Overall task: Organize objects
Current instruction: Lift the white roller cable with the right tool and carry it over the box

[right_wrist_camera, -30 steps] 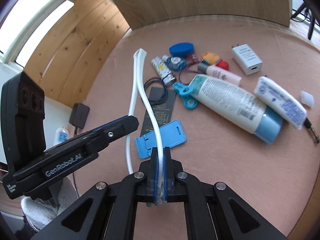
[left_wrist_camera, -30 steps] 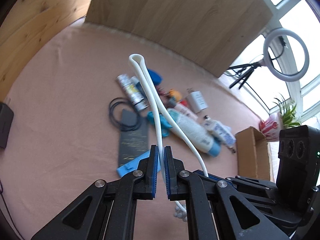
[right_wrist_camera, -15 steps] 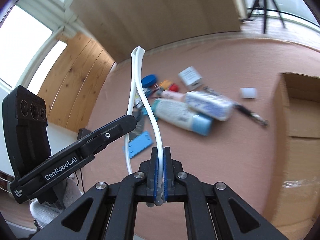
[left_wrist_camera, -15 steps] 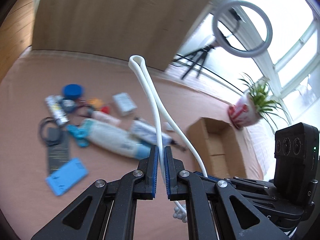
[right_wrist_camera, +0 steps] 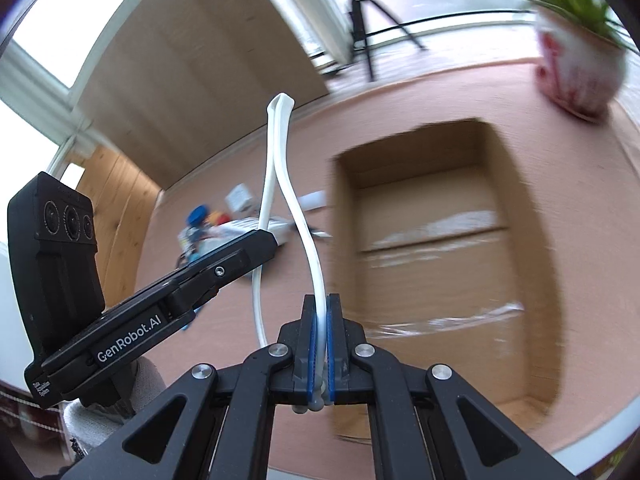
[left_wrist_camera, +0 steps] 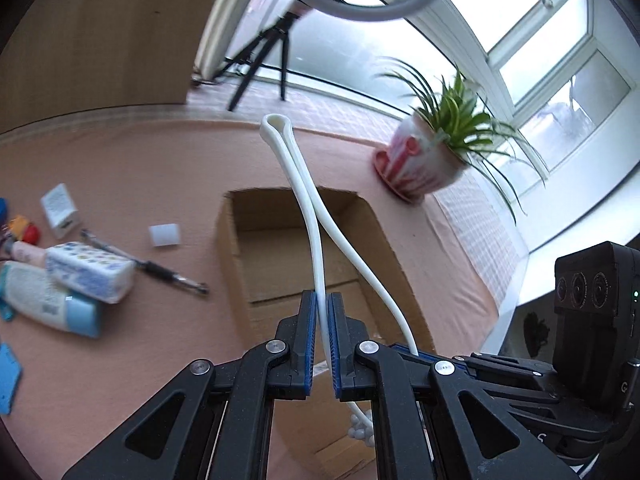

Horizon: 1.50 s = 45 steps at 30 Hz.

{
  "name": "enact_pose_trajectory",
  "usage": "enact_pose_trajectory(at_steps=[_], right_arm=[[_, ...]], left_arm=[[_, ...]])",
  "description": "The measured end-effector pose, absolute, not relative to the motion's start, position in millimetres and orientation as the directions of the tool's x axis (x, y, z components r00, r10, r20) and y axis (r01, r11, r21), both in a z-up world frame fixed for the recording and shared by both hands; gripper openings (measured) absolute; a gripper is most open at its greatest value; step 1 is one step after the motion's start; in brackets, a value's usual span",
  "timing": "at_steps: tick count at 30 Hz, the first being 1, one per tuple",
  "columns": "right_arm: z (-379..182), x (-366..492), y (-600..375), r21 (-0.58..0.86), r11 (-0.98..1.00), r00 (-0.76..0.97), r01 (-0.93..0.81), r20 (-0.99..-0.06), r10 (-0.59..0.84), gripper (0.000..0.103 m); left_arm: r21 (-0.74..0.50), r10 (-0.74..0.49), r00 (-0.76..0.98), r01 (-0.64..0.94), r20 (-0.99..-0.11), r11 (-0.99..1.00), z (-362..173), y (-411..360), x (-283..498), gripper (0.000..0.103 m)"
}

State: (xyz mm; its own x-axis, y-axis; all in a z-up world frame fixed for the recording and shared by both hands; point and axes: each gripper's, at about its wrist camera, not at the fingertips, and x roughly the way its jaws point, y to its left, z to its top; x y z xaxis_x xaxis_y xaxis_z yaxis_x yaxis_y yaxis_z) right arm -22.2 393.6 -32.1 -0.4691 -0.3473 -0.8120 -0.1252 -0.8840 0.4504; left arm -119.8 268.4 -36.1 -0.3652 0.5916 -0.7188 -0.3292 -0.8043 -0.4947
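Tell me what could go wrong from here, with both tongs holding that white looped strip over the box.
1. The white looped strip is long and springy; its folded end reaches beyond the cardboard box's far wall, so it may catch the rim or spring out.
2. The left tongs and right tongs each pinch one leg; releasing unevenly could flick it aside.
3. The potted plant stands near the box.
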Motion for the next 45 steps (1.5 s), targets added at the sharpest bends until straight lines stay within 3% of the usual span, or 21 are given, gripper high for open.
enact_pose_trajectory(at_steps=[12,41,44,45], right_arm=[[-63.7,-9.4,466.5,0.425,-0.870,-0.448,-0.252,-0.848,-0.284,0.004],[-90.3,14.9,496.7,0.380,-0.874,-0.398,-0.302,-0.884,-0.247,0.004],[-89.9,15.9,497.6,0.378,-0.875,-0.396,-0.302,-0.885,-0.245,0.004],[-89.5,15.6,497.6,0.375,-0.876,-0.398,-0.303,-0.885,-0.241,0.005]], left_arm=[[-0.474,0.582,-0.265,-0.376,-0.769,-0.796,-76.6,348.4,-127.7,0.006],[-0.447,0.557,-0.210,-0.406,-0.803,-0.797,-97.6,376.6,-118.5,0.006],[-0.433,0.543,-0.207,-0.405,-0.814,-0.805,-98.8,378.4,-118.7,0.007],[-0.426,0.533,-0.208,-0.400,-0.820,-0.811,-99.4,378.2,-118.9,0.017]])
